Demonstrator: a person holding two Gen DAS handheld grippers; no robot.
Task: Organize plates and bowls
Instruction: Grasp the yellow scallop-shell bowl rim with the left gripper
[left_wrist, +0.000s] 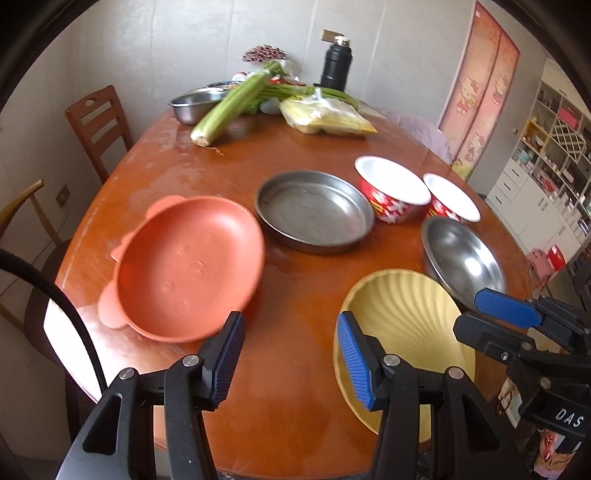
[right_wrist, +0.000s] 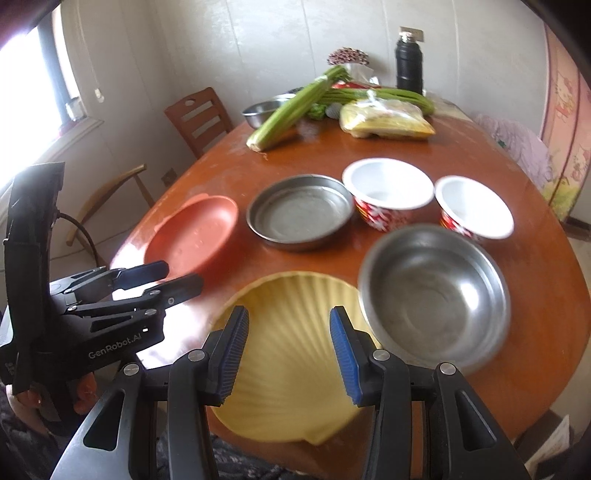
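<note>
White "GenRobot.AI" marks the left hand-held gripper and "DAS" the right hand-held gripper, both parted, empty.

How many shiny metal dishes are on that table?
3: a flat metal pan mid-table, a steel bowl near the front right, another steel bowl at the far end, partly hidden by celery.

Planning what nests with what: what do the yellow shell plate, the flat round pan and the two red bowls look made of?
Yellow shell plate: matte, ribbed, likely plastic. Flat round pan: dull grey metal, probably stainless steel. Red bowls: glossy white inside, printed outside, probably enamel or ceramic.
</note>
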